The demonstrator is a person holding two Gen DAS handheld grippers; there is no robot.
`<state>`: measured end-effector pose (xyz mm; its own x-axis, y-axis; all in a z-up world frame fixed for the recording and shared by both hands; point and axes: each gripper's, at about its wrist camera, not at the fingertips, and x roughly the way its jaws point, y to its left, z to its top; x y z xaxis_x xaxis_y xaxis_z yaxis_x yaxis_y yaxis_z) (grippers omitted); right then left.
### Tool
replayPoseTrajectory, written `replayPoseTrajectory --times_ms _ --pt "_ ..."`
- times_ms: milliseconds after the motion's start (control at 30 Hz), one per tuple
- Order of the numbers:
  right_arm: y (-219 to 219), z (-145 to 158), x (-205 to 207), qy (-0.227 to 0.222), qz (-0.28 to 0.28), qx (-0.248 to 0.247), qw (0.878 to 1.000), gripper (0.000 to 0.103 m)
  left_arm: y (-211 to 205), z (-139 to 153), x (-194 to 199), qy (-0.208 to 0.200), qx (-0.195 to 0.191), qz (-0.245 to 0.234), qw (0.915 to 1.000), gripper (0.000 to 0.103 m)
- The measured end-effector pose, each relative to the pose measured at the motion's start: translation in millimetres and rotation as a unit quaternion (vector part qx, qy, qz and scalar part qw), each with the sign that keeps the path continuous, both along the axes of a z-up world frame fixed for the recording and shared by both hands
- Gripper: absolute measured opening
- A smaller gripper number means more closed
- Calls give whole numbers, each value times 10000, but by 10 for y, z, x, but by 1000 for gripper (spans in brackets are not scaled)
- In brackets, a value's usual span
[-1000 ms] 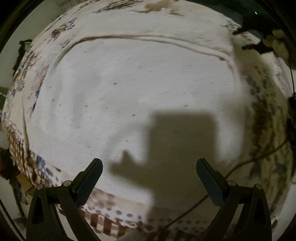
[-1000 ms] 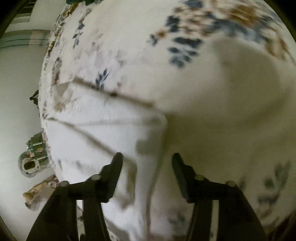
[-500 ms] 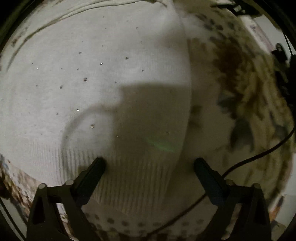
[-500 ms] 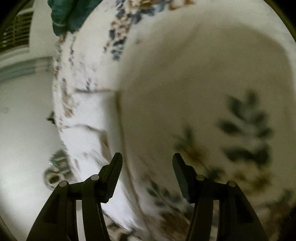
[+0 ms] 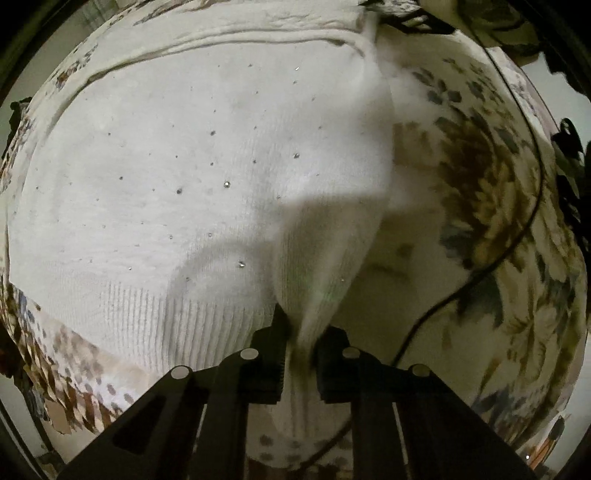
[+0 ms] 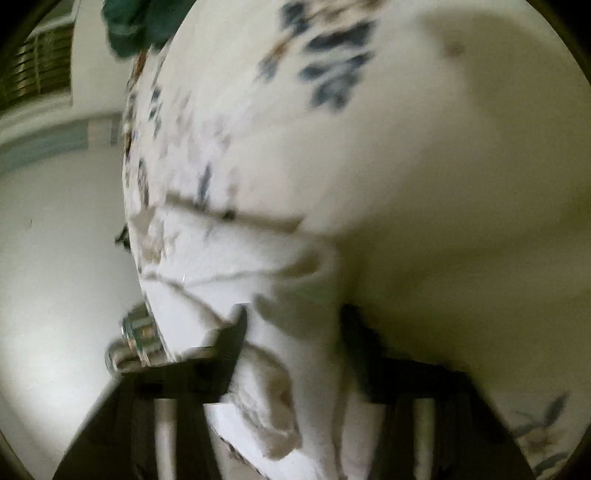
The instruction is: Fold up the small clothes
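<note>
A white knit sweater [image 5: 207, 177] with tiny rhinestones and a ribbed hem lies flat on a floral bedsheet [image 5: 480, 192]. My left gripper [image 5: 300, 325] points straight down at the sweater's lower right corner. Its jaws are closing, and the pads pinch a raised fold of the knit. The right wrist view is blurred. There my right gripper [image 6: 293, 328] hovers over a folded edge of the sweater [image 6: 229, 266]. Its jaws are closing with a bulge of white cloth between them, but they still stand apart.
A black cable [image 5: 517, 229] runs across the sheet to the right of the sweater. The bed's edge drops to a pale floor [image 6: 55, 258], where a metal object [image 6: 140, 332] sits. A dark green cloth [image 6: 133, 26] lies at the far end.
My left jaws went from wide open to pinched on the sweater's corner, pulling up a fold. My right gripper swung off the bare sheet and back over the sweater's edge.
</note>
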<state>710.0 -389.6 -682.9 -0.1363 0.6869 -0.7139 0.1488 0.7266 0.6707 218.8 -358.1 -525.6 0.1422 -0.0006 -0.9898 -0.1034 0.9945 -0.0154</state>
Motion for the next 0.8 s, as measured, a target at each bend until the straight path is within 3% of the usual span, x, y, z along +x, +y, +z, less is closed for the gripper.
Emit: replayPoseTrajectory --times_ms 67,167,333,400,500,800 --pt "45 174 9 -460 76 -472 9978 10 -11 61 -51 -22 -19 -91 10000 9" --pt "-85 307 119 -779 -249 -748 9938 9 -38 127 -108 -60 -16 -204 9998 9" --pt "51 125 121 -346 81 -772 9964 12 26 82 -117 86 -179 -84 9998 9" --pt "15 113 141 -167 11 -703 9974 23 95 78 -81 139 -267 15 9995 9" --pt "-98 90 137 18 -41 -605 9982 30 178 71 -50 152 -357 78 9992 9" --pt "-208 -48 69 221 -133 -538 9982 31 451 -52 26 230 -564 182 9980 9"
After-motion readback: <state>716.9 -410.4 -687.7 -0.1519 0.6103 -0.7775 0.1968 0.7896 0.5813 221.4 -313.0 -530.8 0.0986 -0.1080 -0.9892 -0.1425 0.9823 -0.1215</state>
